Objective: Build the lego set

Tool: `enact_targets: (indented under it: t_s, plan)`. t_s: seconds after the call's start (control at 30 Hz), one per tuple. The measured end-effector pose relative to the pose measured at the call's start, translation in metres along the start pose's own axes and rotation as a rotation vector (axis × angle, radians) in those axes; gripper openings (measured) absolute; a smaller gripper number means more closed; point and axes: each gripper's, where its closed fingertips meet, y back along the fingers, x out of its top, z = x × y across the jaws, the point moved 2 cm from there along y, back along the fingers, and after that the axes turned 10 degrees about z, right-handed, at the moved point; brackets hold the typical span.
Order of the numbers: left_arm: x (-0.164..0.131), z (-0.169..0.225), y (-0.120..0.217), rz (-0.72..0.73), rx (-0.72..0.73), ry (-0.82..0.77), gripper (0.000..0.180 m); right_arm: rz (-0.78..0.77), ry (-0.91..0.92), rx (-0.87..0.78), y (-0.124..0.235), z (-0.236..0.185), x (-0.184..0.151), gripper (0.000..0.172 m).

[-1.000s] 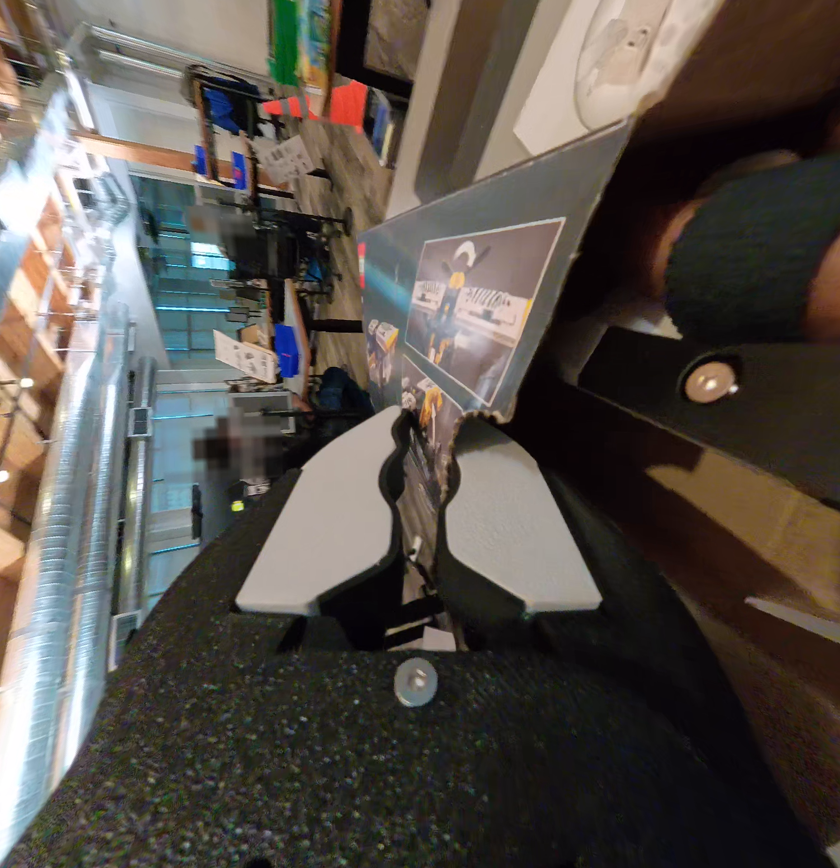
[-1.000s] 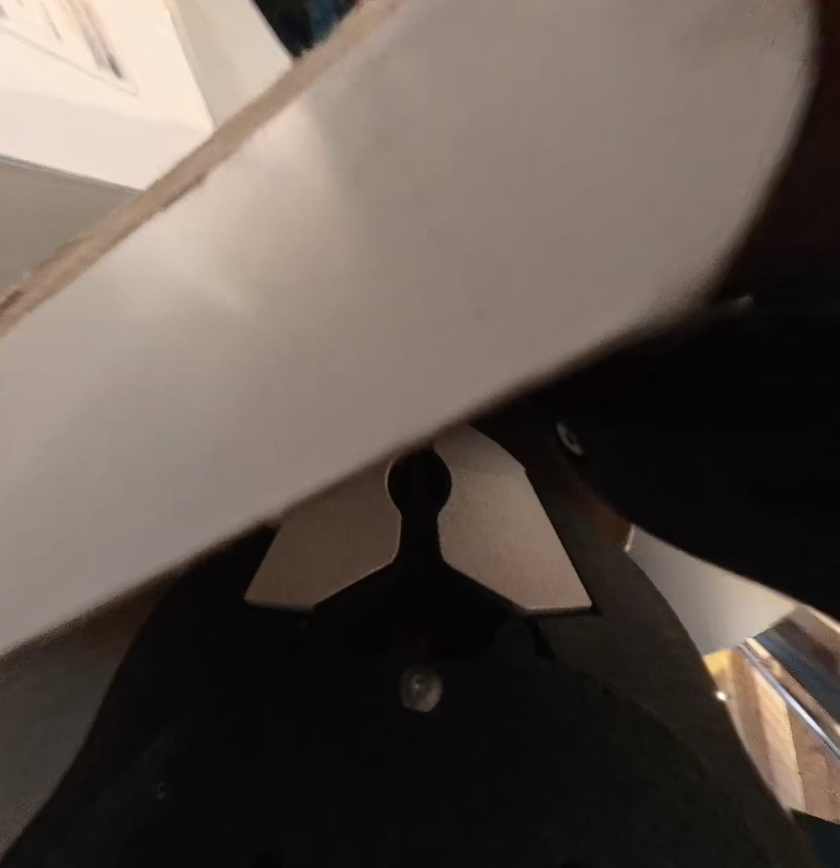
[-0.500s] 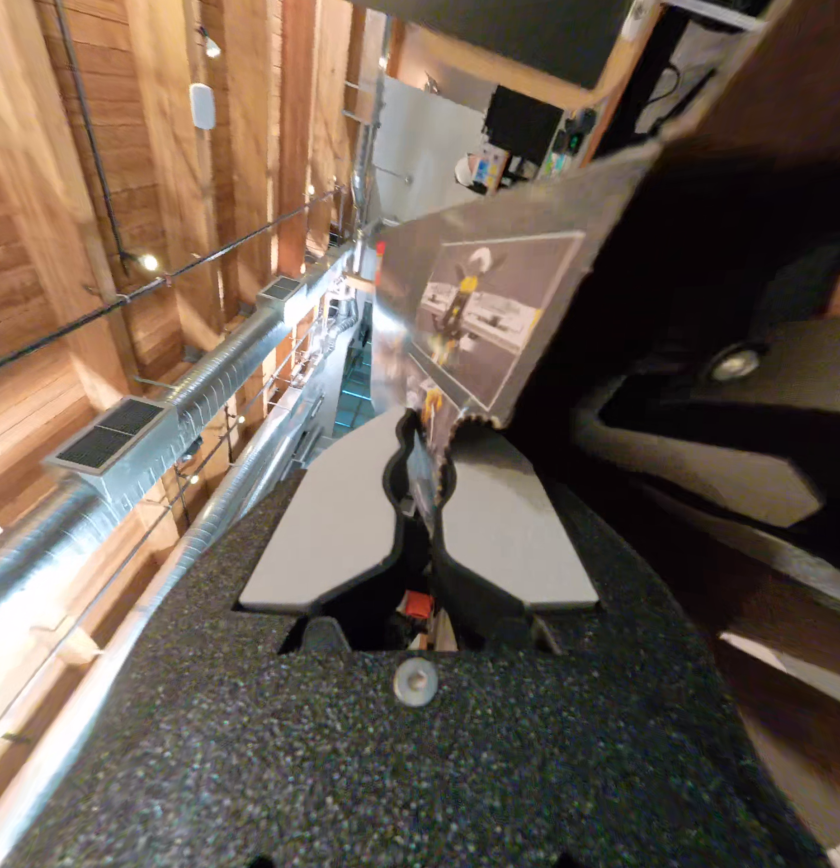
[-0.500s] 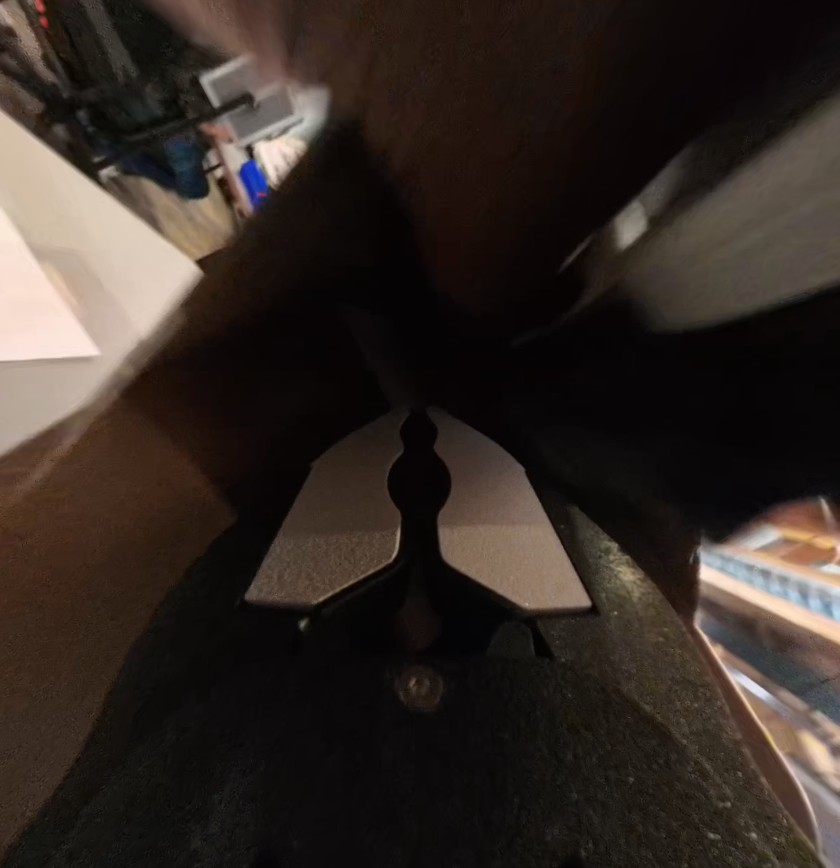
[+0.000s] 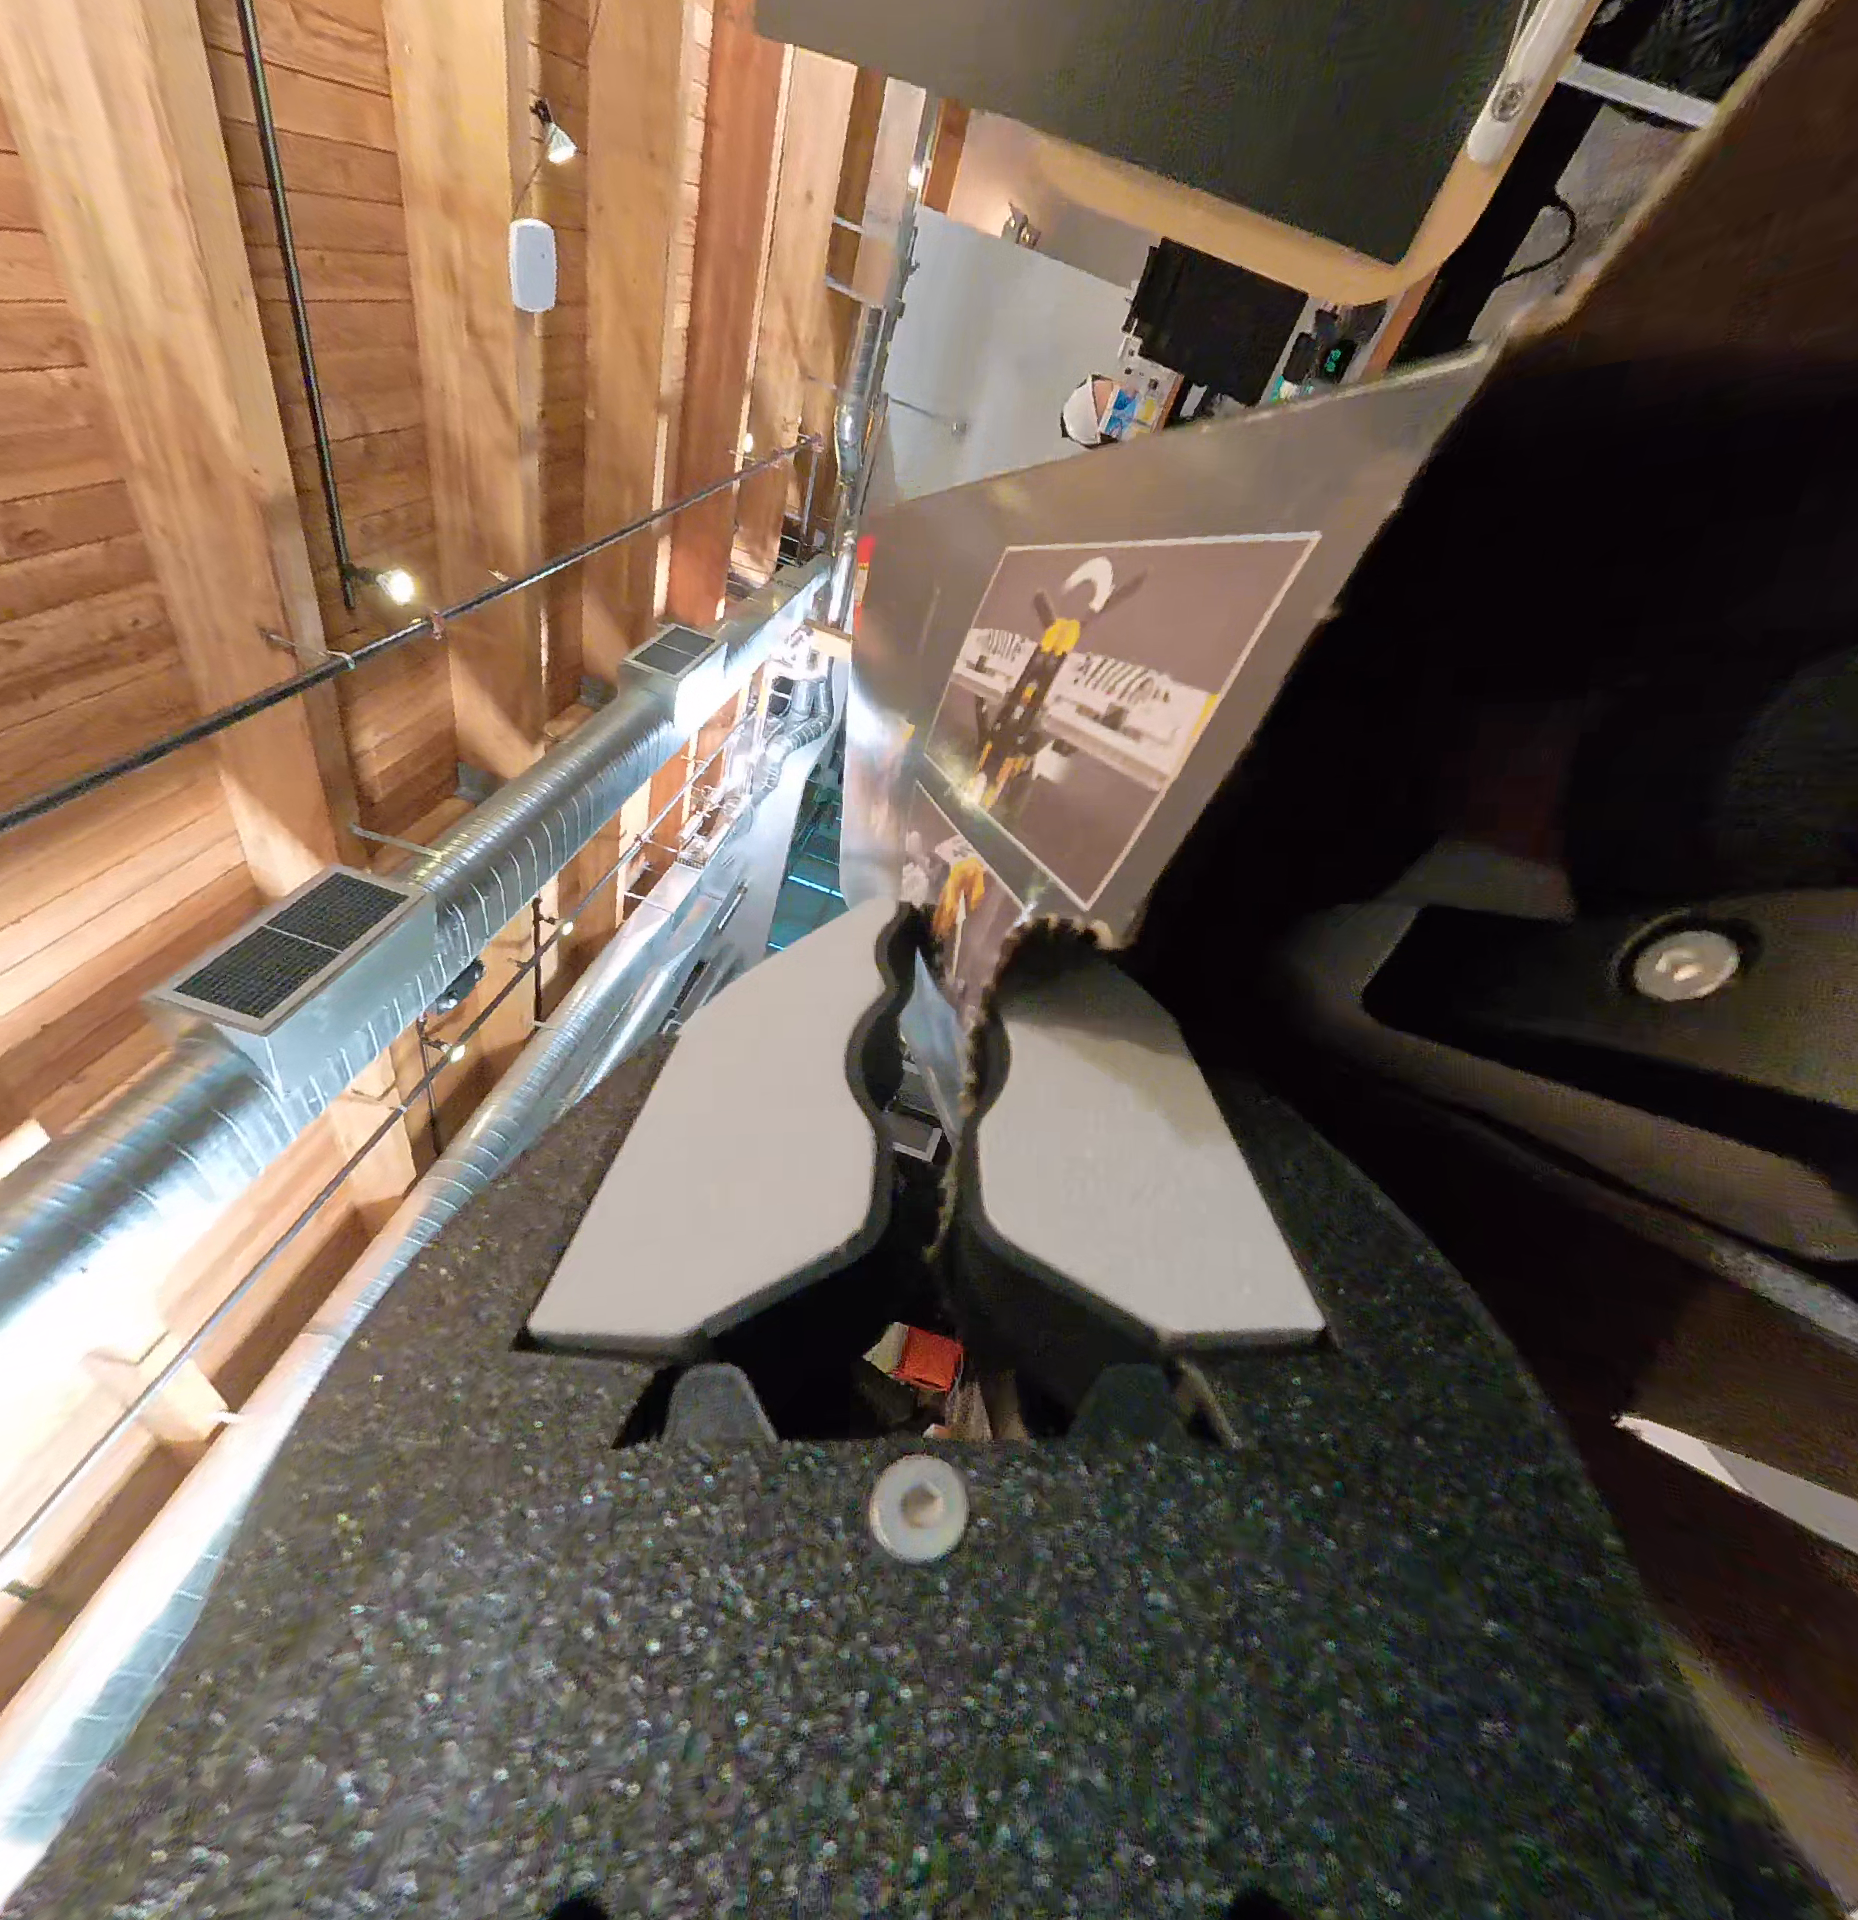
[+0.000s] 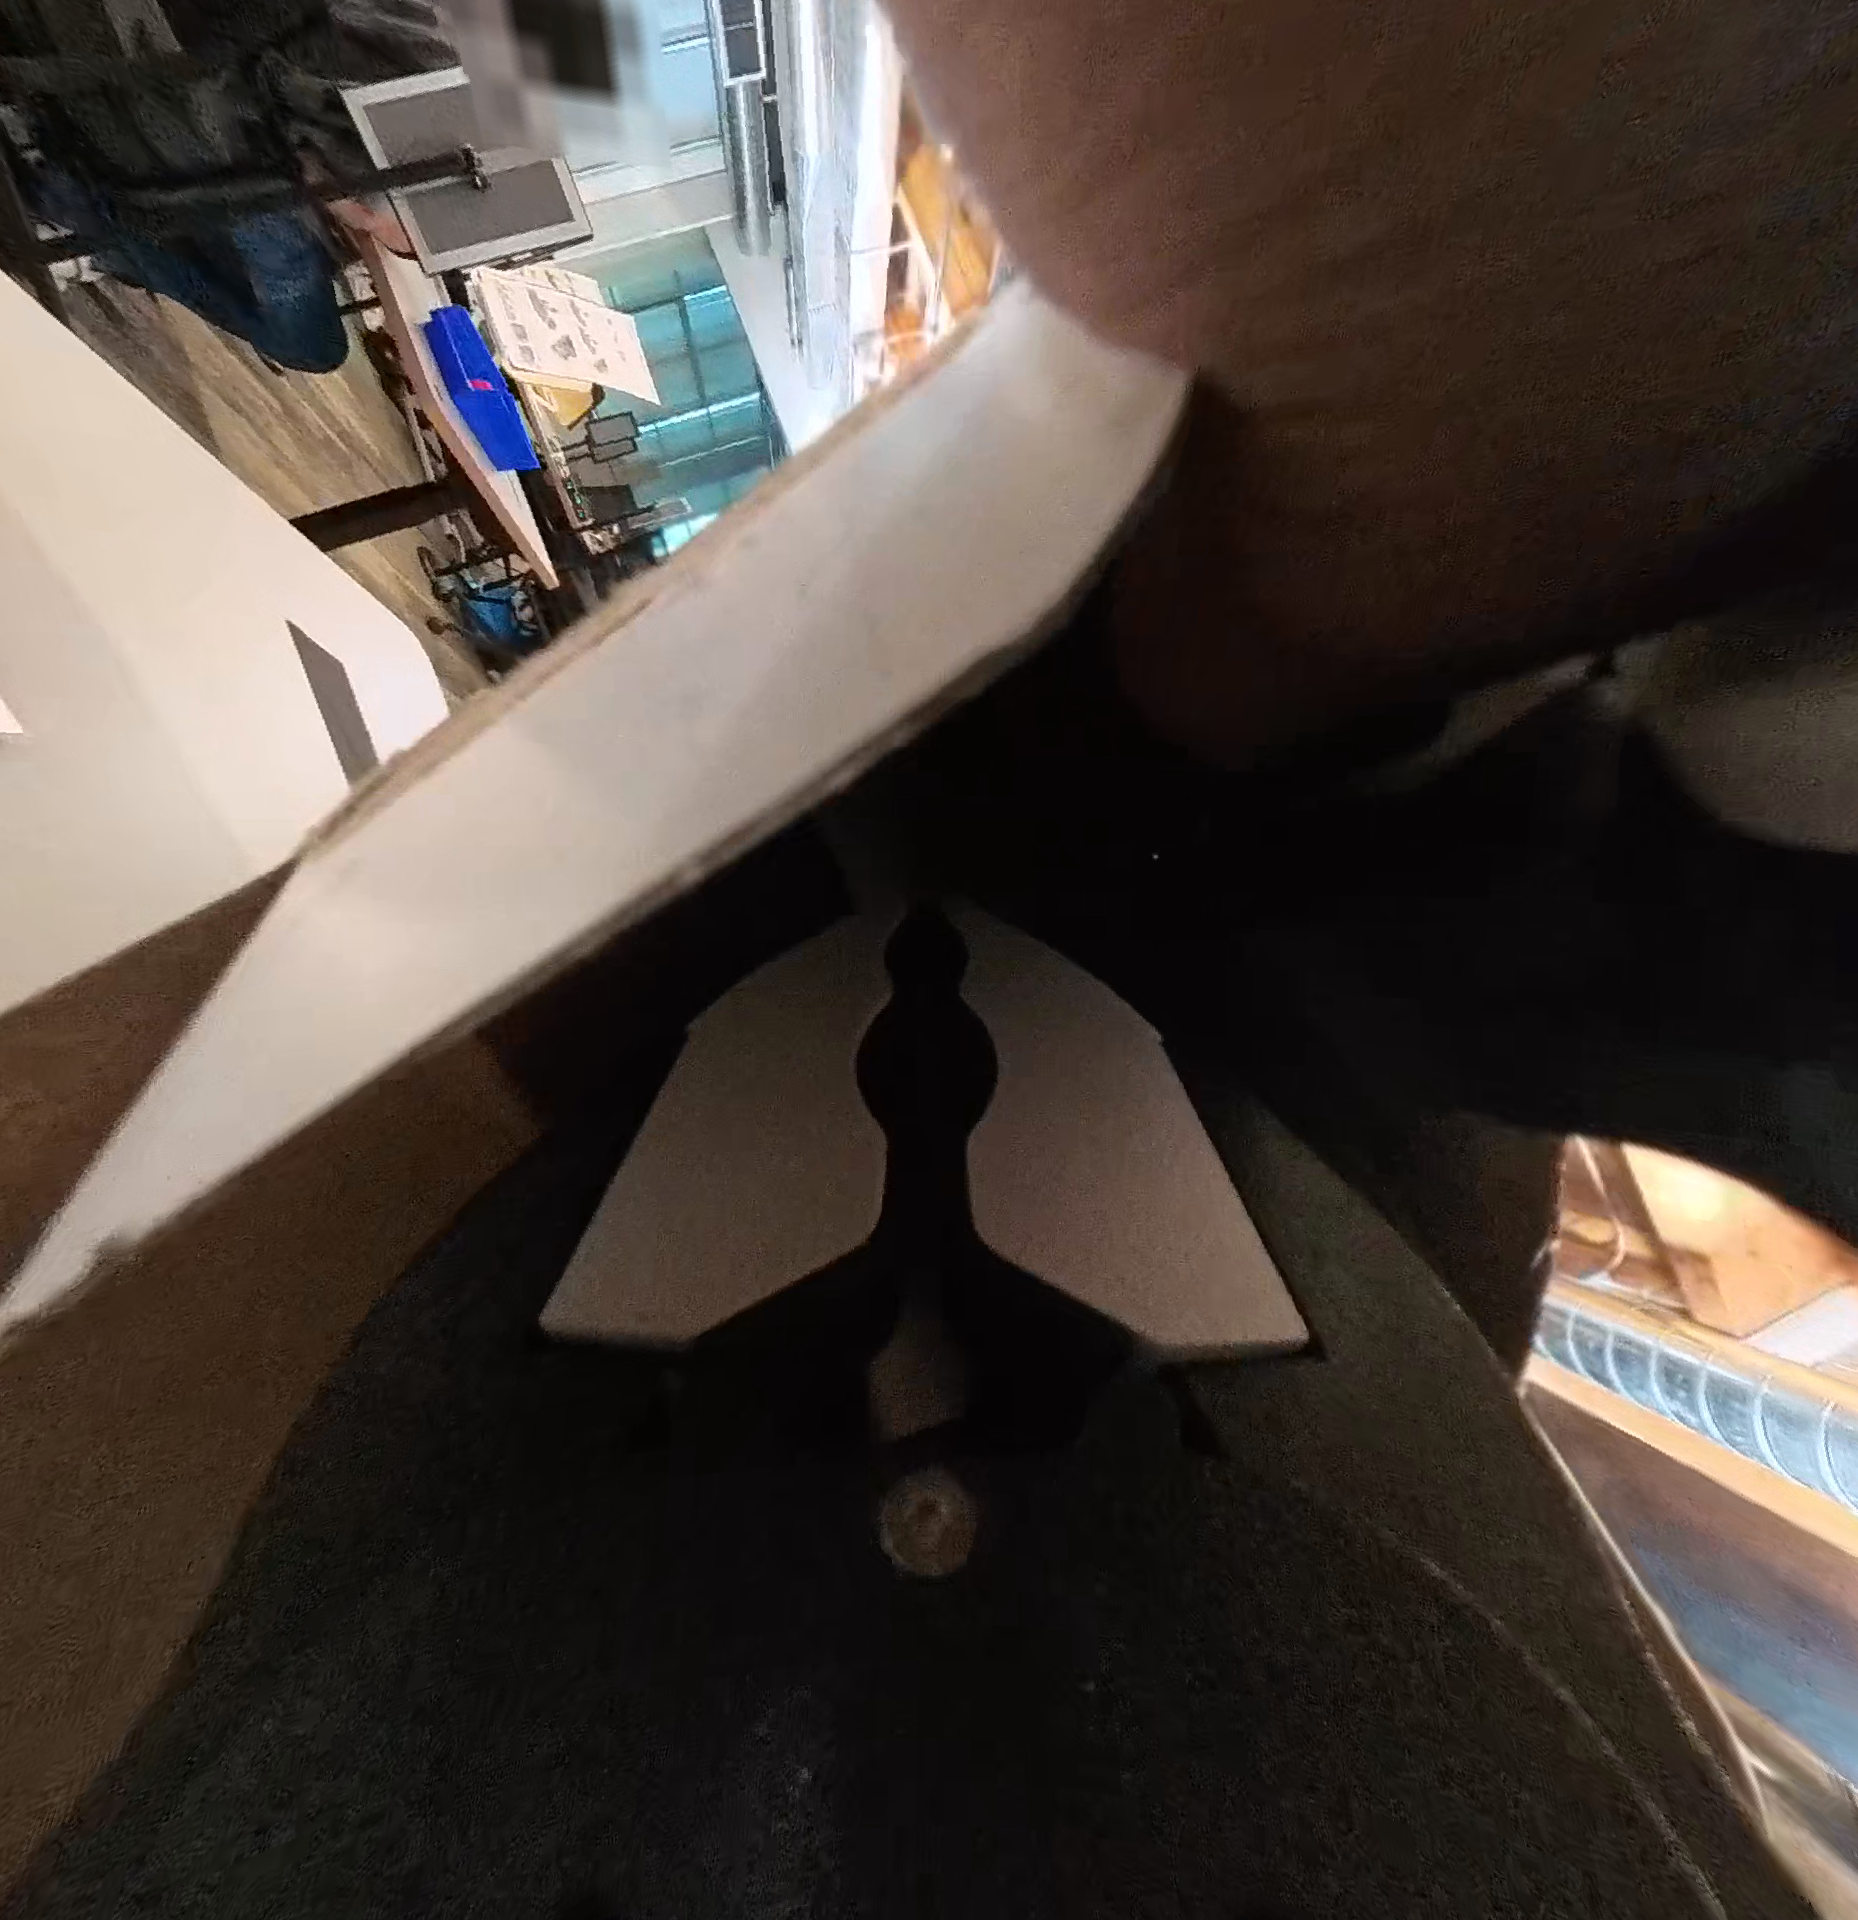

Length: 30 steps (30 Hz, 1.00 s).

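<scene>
The left gripper (image 5: 940, 997) pinches the torn, jagged edge of a printed cardboard box flap (image 5: 1091, 686), its two grey fingers (image 5: 759, 1122) pressed nearly together on the thin card. The flap rises from the fingertips toward the upper right, its dark grey face carrying a framed picture of a yellow-and-black model. To its right lies the shadowed brown inside of the box (image 5: 1683, 312), where the black body of the other gripper (image 5: 1631, 1039) shows with a silver screw.

The right gripper (image 6: 925, 925) has its fingers closed tip to tip; a narrow pale strip of card seems to stand at the very tips, but whether it is clamped cannot be told. A broad pale cardboard flap (image 6: 644, 727) runs slantwise just above the fingers, blurred, with brown card beneath it on the left.

Behind the left gripper stretch wooden ceiling beams (image 5: 125, 416) and a silver duct (image 5: 405, 956). Behind the right one stands a blue bin (image 6: 483, 390) on a distant tabletop (image 6: 509, 499).
</scene>
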Motion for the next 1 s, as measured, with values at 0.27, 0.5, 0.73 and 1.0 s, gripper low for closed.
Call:
enact_targets:
  t_s: [0.27,0.5,0.73,1.0]
  plan:
    - [-0.018,0.015,0.003,-0.024,-0.007,0.081,0.006,-0.037,-0.033,0.062,-0.008,-0.011,-0.01,0.0]
    - [-0.009,0.015,0.004,-0.01,0.012,0.024,0.007,0.009,-0.032,0.026,-0.004,-0.005,-0.003,0.001]
    - [-0.025,0.041,-0.007,-0.14,-0.147,0.101,0.008,0.043,-0.068,0.114,0.001,-0.025,-0.003,0.0]
    - [-0.066,0.11,-0.016,-0.353,-0.45,0.183,0.01,-0.028,-0.214,0.469,0.006,-0.095,-0.016,0.0]
